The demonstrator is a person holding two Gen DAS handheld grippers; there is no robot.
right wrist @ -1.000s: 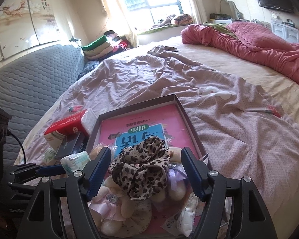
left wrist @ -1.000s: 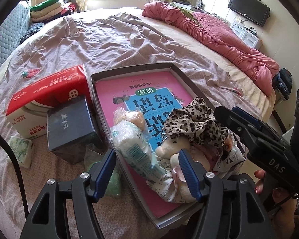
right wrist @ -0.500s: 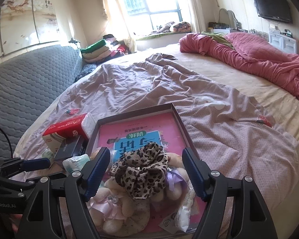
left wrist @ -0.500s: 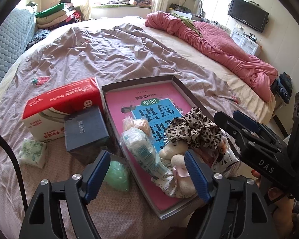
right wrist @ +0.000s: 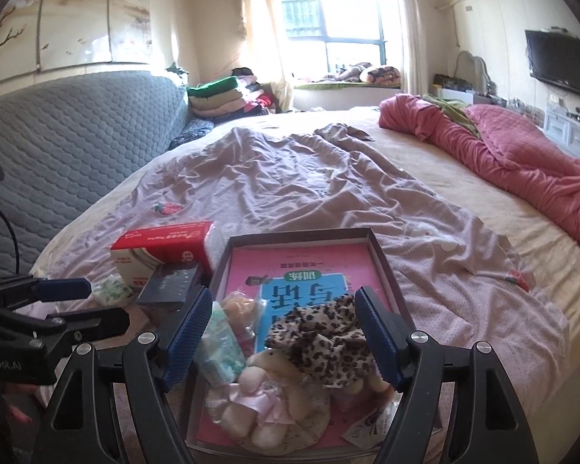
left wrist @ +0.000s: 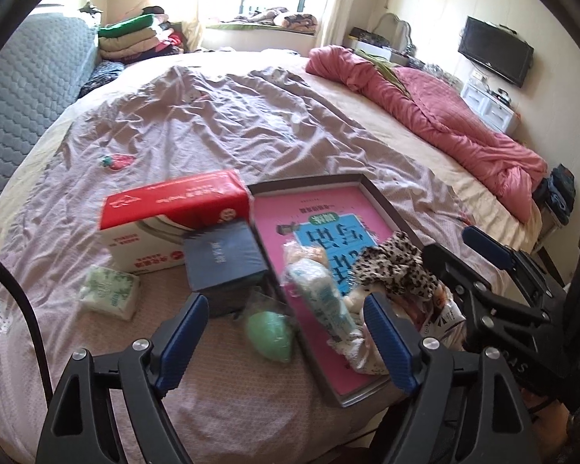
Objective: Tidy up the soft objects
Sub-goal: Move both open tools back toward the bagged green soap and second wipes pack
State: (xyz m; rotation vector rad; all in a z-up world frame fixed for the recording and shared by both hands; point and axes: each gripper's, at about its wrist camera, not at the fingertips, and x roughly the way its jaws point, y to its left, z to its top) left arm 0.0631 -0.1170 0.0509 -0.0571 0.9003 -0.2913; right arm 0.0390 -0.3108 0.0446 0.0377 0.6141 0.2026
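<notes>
A shallow grey box (left wrist: 309,183) (right wrist: 297,234) lined with a pink book lies on the bed. In it lie a leopard-print scrunchie (left wrist: 396,266) (right wrist: 324,338), a plush bear (right wrist: 268,394) and a wrapped tissue pack (left wrist: 321,297) (right wrist: 220,348). A green soft egg in plastic (left wrist: 268,330) lies on the sheet just left of the box. My left gripper (left wrist: 290,342) is open and empty, above the green egg and the box's near edge. My right gripper (right wrist: 282,334) is open and empty, above the scrunchie and bear.
A red and white tissue box (left wrist: 174,216) (right wrist: 162,249), a dark blue box (left wrist: 224,263) and a small green-patterned tissue pack (left wrist: 110,292) lie left of the grey box. A pink quilt (left wrist: 425,104) is heaped at the right. A grey padded headboard (right wrist: 69,147) lines the left.
Both grippers have drawn back and up from the box, so more of the bed shows. The green egg is now in plain sight. Nothing was picked up.
</notes>
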